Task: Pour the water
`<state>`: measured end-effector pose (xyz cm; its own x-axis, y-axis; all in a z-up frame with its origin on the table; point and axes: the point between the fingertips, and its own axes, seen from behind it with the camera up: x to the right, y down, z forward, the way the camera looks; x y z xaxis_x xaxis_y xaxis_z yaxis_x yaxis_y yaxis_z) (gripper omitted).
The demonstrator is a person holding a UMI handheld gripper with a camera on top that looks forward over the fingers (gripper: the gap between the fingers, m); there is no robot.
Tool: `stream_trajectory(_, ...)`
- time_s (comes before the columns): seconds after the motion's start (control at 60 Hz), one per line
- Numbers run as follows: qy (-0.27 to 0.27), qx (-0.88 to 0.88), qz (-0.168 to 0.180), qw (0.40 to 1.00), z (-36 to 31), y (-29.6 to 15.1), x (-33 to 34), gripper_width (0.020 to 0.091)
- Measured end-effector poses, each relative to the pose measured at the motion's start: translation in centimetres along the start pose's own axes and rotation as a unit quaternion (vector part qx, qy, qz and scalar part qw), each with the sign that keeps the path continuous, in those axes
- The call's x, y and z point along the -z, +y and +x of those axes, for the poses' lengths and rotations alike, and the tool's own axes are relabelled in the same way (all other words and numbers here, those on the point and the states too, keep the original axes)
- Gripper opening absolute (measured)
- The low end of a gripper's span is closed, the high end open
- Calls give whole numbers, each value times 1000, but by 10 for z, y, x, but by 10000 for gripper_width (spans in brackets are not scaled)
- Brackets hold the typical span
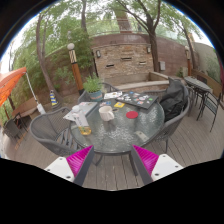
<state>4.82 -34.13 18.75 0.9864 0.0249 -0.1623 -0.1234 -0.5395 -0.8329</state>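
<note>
Gripper [112, 160] wide open, nothing held, pink pads [79, 160] spread apart, hanging well short of the round glass table [128, 138]. On the table: white mug [106, 114] about centre, white pitcher or cup [81, 118] left of the mug, glass with amber liquid [86, 131] just in front of that, red disc [132, 115] right of the mug, tray of small items [131, 99] at the far edge. Metal chairs [50, 130] ring the table. Can't tell which vessel holds water

Patio table [112, 133] beyond hand-held gripper [112, 158]
</note>
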Motion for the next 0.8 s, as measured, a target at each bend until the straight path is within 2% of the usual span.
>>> stream_trajectory(0.3,-51,-4,12,999,-8,-13,6,831)
stream_trajectory(0.367,-80,1,2,997,-21,-6,-1,830)
stream_trajectory(0.433,-81,5,-4,997,-24,0,-15,832)
stream_trajectory(0.617,-62,28,51,996,-70,-13,-70,833)
stream_trajectory(0.8,-61,10,101,993,-150,-30,-165,836)
